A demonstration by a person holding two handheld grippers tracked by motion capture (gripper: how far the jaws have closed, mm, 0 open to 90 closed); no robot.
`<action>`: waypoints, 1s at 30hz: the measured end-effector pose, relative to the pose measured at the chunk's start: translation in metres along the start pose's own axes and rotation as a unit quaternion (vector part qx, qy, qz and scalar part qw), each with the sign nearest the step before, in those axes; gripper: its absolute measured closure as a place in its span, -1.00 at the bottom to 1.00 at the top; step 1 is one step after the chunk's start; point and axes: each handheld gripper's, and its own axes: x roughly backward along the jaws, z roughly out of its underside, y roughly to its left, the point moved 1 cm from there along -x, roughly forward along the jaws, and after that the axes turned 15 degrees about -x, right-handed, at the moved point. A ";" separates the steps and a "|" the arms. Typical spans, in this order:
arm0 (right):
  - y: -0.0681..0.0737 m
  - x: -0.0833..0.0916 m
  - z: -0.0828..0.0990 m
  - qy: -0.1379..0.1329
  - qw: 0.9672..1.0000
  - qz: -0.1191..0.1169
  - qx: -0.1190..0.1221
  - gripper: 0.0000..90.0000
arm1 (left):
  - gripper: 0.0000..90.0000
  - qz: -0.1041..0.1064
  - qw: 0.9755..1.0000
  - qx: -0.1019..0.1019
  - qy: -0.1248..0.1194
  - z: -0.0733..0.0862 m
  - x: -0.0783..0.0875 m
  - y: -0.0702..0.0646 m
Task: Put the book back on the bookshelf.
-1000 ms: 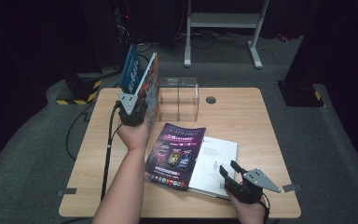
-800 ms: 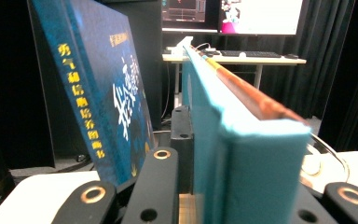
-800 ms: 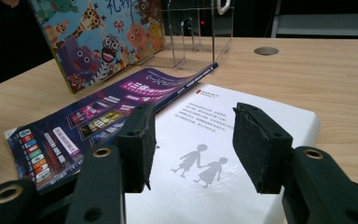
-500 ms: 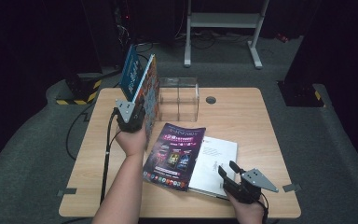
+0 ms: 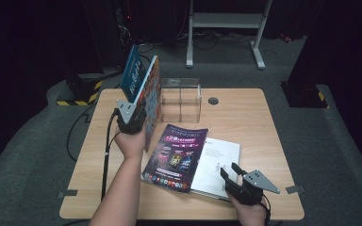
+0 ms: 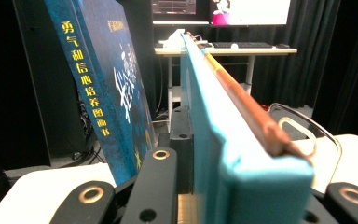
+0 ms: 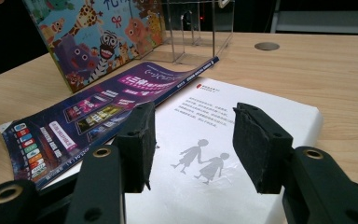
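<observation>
We find two hardcover books held upright at the table's left rear: a teal-spined picture book [image 5: 153, 101] with cartoon animals, clamped at its lower edge, and a dark blue book [image 5: 134, 73] leaning just beside it.

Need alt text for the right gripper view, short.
The right gripper hangs with open jaws low over a white book whose cover shows two small grey figures hand in hand. A purple magazine lies partly over the book's left edge, with an animal picture book standing upright behind and a clear acrylic rack beside it.
</observation>
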 end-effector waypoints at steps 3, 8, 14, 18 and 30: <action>0.000 0.001 0.000 0.000 1.000 0.000 0.001 0.09 | 0.77 0.007 1.000 -0.003 0.007 -0.001 0.001 0.001; -0.001 0.000 0.000 0.000 1.000 0.000 0.001 0.09 | 0.75 0.022 1.000 0.000 0.017 -0.001 0.002 0.003; -0.002 0.001 -0.001 -0.002 1.000 0.001 0.001 0.09 | 0.71 0.046 0.998 -0.006 0.036 -0.004 0.003 0.007; -0.002 0.000 0.000 0.000 1.000 0.001 0.003 0.09 | 0.69 0.058 0.997 -0.001 0.046 -0.004 0.003 0.011; 0.000 0.000 0.000 0.003 1.000 0.000 0.005 0.09 | 0.62 0.088 0.993 -0.019 0.078 -0.004 0.006 0.017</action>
